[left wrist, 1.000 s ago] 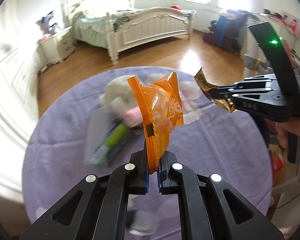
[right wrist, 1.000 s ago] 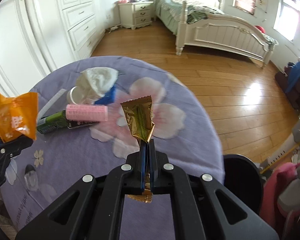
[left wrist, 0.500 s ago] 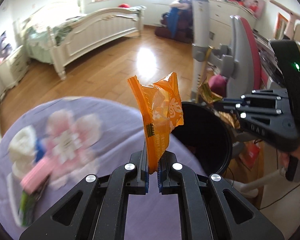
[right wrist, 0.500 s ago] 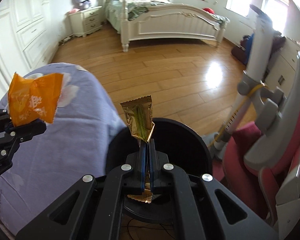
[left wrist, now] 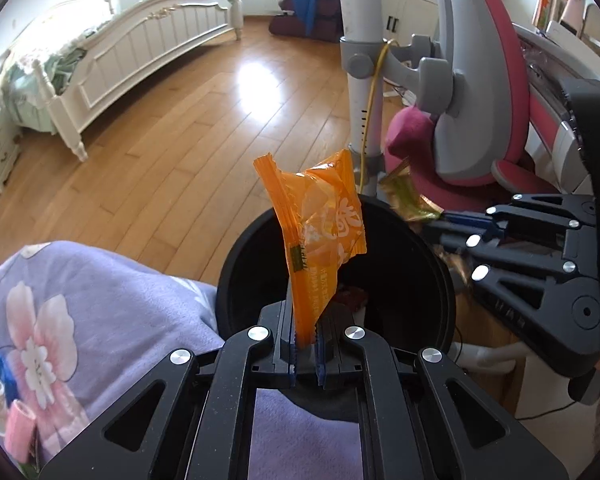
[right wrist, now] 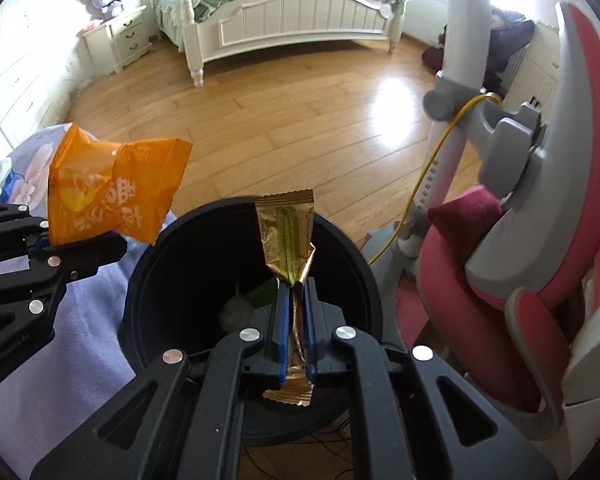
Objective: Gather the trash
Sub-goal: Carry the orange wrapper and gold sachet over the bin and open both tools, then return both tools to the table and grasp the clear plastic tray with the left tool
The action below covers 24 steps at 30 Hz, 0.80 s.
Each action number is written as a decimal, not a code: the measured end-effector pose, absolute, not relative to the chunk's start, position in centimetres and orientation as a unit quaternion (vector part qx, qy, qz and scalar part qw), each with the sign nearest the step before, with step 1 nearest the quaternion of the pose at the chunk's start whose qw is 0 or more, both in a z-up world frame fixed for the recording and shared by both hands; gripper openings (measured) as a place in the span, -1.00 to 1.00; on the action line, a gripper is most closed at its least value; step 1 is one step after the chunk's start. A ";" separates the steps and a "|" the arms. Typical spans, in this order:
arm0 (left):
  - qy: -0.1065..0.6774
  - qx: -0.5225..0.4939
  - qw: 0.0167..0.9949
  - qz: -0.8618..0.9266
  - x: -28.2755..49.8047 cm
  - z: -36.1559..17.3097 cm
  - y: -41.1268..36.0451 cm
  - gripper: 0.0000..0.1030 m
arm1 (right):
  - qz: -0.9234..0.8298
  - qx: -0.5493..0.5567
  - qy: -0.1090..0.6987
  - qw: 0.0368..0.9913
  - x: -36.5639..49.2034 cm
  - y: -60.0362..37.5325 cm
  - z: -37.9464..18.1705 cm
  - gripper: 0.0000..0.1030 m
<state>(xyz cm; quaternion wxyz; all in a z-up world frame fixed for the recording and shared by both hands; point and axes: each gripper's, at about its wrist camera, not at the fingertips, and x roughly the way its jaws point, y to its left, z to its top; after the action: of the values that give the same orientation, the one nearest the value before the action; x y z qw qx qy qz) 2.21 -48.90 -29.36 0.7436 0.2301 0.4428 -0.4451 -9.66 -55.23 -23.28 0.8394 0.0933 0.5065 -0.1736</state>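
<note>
Bedroom floorboards and the white bed (right wrist: 292,12) have replaced the purple tabletop (left wrist: 100,312) behind both grippers, which now hang over the black bin (right wrist: 340,248). Jaws on the left gripper (left wrist: 305,354) and right gripper (right wrist: 295,320) have just been opening, loosening the orange wrapper (left wrist: 320,236) and gold wrapper (right wrist: 288,236) between them for dropping. Only the right view shows trash already lying inside the bin.

We are tilting our black two-finger left gripper (left wrist: 305,344) steeply downward at lower centre, its blue-padded jaws just parting. Our matching black right gripper (right wrist: 294,320) is pointing down likewise, jaws also easing apart, reaching in from the left view's right edge.
</note>
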 end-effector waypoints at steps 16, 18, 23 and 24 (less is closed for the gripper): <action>0.390 0.182 0.803 -0.413 2.1 -24.8 -40.6 0.30 | -0.184 0.082 0.477 0.856 -9.9 -52.4 -21.2 0.37; 0.386 0.167 0.819 -0.389 2.2 -23.7 -37.3 0.39 | -0.175 0.079 0.474 0.859 -9.9 -51.4 -20.9 0.48; 0.362 0.149 0.868 -0.305 2.2 -21.6 -28.8 0.73 | -0.135 0.053 0.475 0.868 -9.0 -46.5 -20.0 0.55; 0.360 0.148 0.875 -0.288 2.2 -21.3 -27.0 0.73 | -0.123 0.048 0.473 0.871 -8.7 -45.0 -19.8 0.55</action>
<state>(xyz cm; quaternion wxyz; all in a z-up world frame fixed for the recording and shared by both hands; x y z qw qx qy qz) 2.17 -27.01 -21.32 0.8750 0.1478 0.3603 -0.2876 -8.74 -45.03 -19.76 0.8712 0.0476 0.4730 -0.1226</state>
